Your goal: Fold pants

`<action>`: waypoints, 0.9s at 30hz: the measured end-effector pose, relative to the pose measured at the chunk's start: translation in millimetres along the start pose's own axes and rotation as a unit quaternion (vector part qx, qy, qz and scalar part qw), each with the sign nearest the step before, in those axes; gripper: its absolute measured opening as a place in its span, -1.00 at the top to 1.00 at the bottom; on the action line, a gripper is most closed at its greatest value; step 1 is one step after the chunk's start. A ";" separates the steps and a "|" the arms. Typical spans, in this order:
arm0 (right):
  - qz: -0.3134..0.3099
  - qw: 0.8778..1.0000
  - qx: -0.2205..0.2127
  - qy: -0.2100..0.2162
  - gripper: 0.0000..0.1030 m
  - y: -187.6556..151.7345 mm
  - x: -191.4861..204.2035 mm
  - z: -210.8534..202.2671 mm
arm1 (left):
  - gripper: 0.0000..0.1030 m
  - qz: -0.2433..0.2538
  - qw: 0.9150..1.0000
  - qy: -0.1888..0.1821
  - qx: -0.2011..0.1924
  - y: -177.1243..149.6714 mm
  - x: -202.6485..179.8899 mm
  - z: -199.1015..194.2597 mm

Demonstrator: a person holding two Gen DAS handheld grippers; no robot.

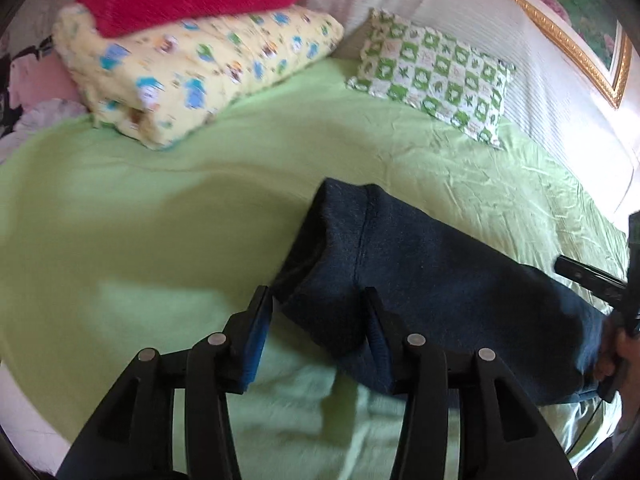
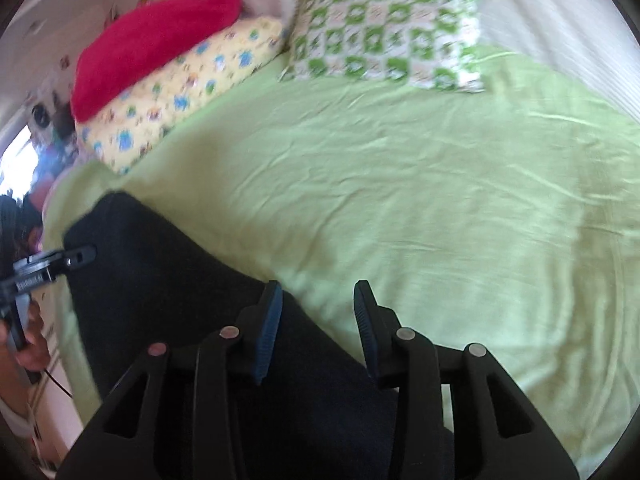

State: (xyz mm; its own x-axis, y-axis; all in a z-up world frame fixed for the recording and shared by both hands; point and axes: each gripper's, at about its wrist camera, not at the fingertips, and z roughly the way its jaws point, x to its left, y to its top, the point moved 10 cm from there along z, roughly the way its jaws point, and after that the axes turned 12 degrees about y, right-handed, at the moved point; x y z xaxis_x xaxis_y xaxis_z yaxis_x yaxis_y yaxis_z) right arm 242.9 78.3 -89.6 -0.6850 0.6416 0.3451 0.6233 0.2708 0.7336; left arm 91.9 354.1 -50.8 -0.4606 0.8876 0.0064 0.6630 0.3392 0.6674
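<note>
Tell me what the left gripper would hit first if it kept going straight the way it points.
Most likely the dark blue pants: the left gripper stands open with the folded cloth right ahead between its fingers. Depth is hard to judge.

The left gripper (image 1: 316, 312) points steeply downward, its two fingers (image 1: 256, 332) spread apart and pressing on nothing — blue pads face each other across a clear gap. The right gripper (image 2: 318, 312) tilts down likewise, fingers (image 2: 268, 328) parted. Each gripper shows at the edge of the other's view, with a bare hand (image 2: 28, 344) wrapped round the handle.
</note>
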 end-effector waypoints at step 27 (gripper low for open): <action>0.162 0.982 -0.080 -0.049 0.23 -137.6 -51.8 -208.7 | -0.15 0.188 0.964 -0.186 -0.022 -9.2 -250.8 -99.5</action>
State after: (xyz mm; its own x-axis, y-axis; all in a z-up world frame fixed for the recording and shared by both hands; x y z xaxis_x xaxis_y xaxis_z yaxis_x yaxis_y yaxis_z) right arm 113.9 -142.0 -86.2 -0.4164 0.7436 0.5231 0.7298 -0.0697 0.6801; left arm 142.6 97.4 15.5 0.0563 0.9984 -0.0070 0.7130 -0.0353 0.7003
